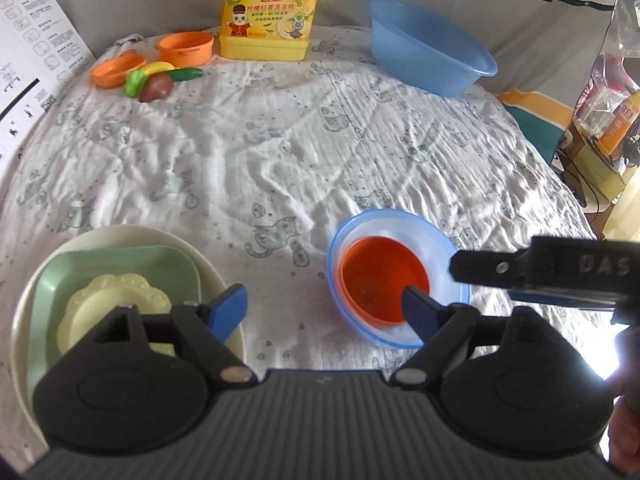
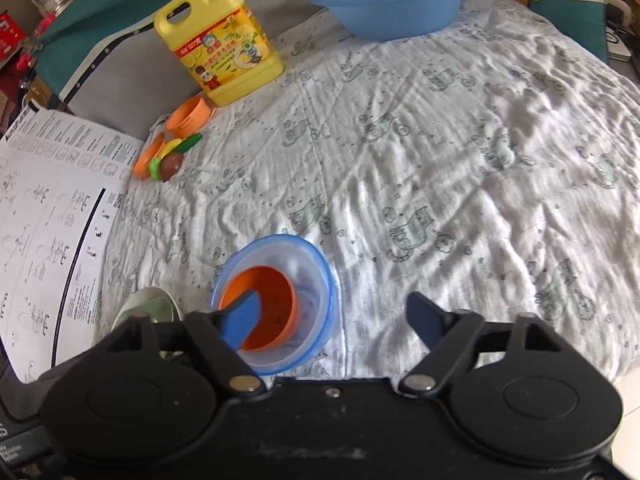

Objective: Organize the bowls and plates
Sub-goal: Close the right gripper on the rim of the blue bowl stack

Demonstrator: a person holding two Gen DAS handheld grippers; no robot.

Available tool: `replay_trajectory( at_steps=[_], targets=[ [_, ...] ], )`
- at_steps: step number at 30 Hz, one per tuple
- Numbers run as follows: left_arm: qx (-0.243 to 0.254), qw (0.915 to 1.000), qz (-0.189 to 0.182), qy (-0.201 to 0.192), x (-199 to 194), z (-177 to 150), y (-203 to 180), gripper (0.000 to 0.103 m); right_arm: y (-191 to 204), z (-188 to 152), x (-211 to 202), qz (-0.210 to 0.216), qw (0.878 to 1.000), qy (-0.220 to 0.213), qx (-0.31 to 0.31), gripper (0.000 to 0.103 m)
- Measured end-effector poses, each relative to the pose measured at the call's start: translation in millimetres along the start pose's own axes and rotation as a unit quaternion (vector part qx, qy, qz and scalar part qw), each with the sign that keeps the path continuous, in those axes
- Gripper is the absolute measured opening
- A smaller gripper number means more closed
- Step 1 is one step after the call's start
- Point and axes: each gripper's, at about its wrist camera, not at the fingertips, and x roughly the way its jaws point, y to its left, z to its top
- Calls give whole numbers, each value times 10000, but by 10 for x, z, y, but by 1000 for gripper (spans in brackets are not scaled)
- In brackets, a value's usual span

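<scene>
Left hand-held gripper (image 1: 324, 312) has its blue-tipped jaws spread, nothing between the pads: one tip sits over the rim of the plate stack, the other over the orange bowl. Right hand-held gripper (image 2: 336, 320) is also spread and empty, its left tip over the same orange bowl, its right tip over bare cloth.

Surface is a rounded one, maybe a bed or a tabletop, cannot tell, draped with a wrinkled white muslin cloth with grey cat print (image 1: 280, 152). Behind it are a grey backrest and a teal striped fabric; a printed instruction sheet (image 2: 48, 208) lies at the left edge.

Small orange plastic bowl (image 1: 380, 280) sits nested, mouth up, inside a translucent blue-rimmed bowl (image 1: 416, 224), near the front, off-centre toward one side. Just left, a round cream plate (image 1: 192, 248) carries a pale green square plate (image 1: 120, 268) and a scalloped yellow dish (image 1: 116, 300), stacked flat.

At the back stand a yellow detergent jug (image 1: 268, 12), a blue plastic basin (image 1: 428, 52), orange toy pots (image 1: 186, 46) and toy vegetables (image 1: 160, 78).
</scene>
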Motion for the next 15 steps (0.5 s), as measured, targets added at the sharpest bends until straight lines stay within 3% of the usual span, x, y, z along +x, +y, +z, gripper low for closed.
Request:
replay_trajectory(
  at_steps=[5,11,15],
  targets=[
    [-42,9999,-123,51,57,34,-12,71,45,28,102,29,10000,48,-28,67],
    [-193,9990,-381,152,134,42,14,44,110,33,181,-27,9998,115,-127,54],
    [-203,9983,-469,263,187,35,3,35,152,32,238,-8,9997,143,-182,40]
  ],
)
